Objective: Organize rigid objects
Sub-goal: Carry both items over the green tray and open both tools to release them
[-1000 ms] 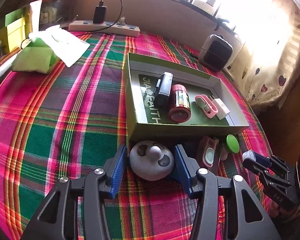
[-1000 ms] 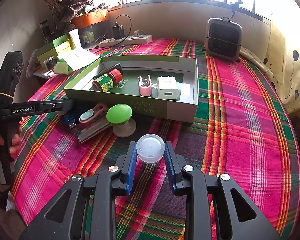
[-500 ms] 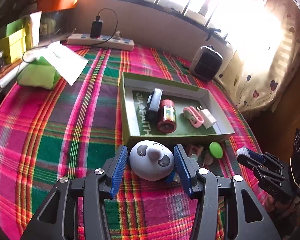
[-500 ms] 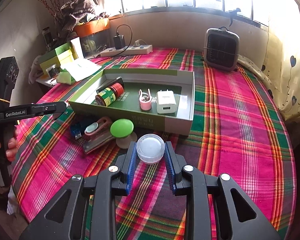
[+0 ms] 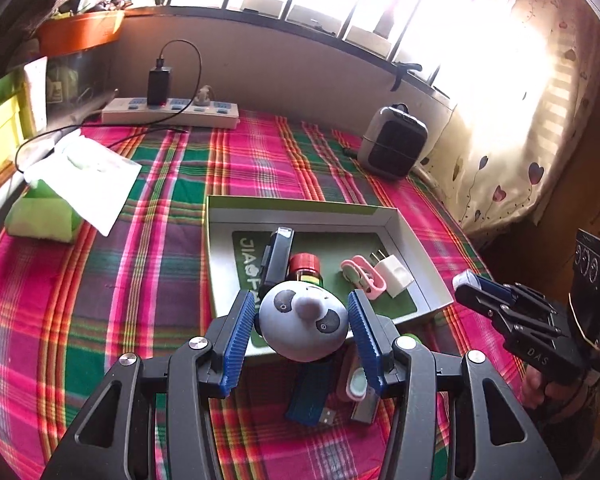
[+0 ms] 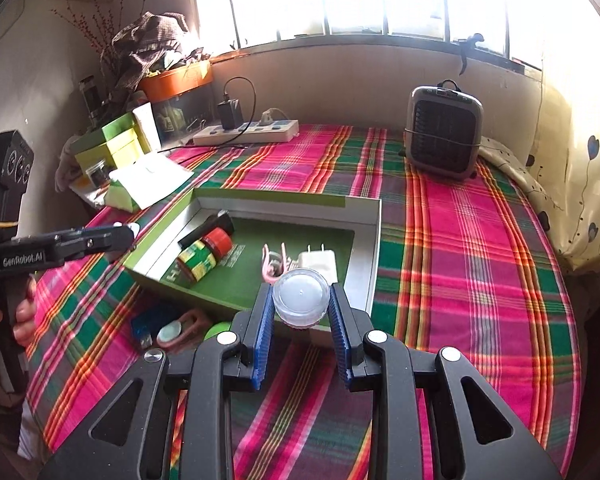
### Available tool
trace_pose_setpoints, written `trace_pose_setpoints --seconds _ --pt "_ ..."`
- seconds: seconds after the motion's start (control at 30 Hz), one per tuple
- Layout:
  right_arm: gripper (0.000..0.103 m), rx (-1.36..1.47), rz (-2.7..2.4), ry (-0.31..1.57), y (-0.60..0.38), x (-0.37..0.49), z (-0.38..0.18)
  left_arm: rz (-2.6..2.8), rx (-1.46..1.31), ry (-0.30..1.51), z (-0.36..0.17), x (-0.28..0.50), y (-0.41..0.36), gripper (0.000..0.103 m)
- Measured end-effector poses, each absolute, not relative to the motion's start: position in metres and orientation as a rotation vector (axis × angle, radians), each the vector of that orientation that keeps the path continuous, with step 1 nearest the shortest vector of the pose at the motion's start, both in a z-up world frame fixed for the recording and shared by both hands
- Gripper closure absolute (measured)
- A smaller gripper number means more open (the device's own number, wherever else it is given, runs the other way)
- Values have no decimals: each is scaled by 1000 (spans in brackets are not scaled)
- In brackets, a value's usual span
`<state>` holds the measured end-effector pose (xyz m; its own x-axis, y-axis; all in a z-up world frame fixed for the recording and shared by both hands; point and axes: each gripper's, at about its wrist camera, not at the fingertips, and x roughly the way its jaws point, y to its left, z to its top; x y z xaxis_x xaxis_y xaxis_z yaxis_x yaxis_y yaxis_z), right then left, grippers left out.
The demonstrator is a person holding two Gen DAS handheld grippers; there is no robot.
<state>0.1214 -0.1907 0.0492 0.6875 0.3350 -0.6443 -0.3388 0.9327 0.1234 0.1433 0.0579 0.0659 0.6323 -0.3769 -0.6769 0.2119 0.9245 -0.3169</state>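
plaid tablecloth (image 6: 480, 280), panda toy (image 5: 303, 327) in left gripper (image 5: 302, 320)

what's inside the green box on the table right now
Inside the green box: a black device, a red-capped bottle lying down, a pink clip and a white charger plug. The held clear container covers part of the near floor.

Panda-faced ball (image 5: 303, 327) between left claw (image 5: 302, 334) pads, above green tray (image 5: 219, 256).
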Motion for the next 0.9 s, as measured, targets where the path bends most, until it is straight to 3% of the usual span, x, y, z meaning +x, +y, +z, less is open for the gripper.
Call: trace_pose_setpoints --seconds 0.9 --pt "75 -37 392 871 -172 243 9 -314 -202 879 38 184 49 55"
